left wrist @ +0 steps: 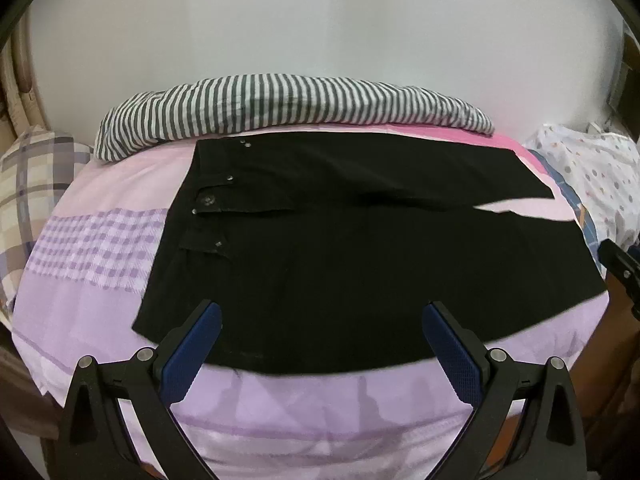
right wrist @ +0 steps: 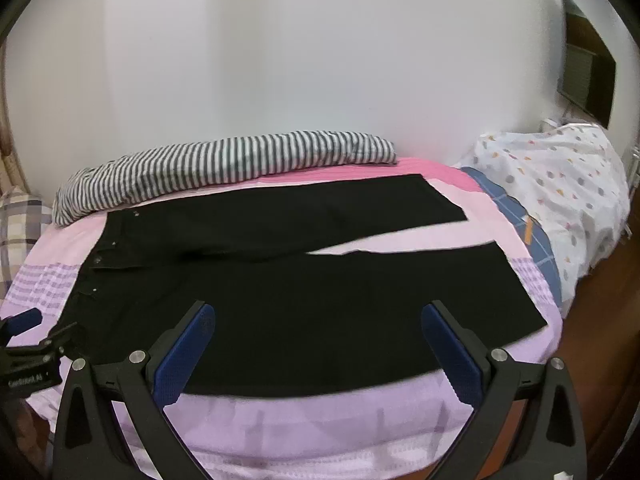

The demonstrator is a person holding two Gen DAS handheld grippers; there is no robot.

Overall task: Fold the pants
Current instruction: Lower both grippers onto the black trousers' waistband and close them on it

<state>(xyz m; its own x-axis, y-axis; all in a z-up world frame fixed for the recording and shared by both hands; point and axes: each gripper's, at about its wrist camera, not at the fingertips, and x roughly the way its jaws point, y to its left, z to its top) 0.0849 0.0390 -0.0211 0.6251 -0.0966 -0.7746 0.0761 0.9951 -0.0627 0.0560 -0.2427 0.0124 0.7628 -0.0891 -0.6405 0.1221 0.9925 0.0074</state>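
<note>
The bed [left wrist: 100, 320] fills the lower two thirds of both views, covered in a pink and lilac sheet with a checked purple band at the left of the frame. A plain white wall [right wrist: 300, 60] stands behind it.

Across the middle of the bed lie the black pants [left wrist: 320, 272], spread flat and unfolded, waistband toward the left of the frame and the two legs running off to the right, parted by a thin wedge of sheet (the silver rivets and a dark button show up near the waist). The near leg reaches close to the bed's front edge.

Along the far edge, at the upper centre, sits a grey-and-white striped cloth [left wrist: 288, 104], bunched into a long roll just beyond the pants. A white spotted quilt [right wrist: 560, 184] is heaped at the right of the frame, and a plaid pillow [left wrist: 36, 168] peeks in at the left.

At the bottom of each view, the left hand-held gripper [left wrist: 322, 312] and the right hand-held gripper [right wrist: 318, 316] hover over the near leg, each released with its blue pads spread wide and nothing between them.
</note>
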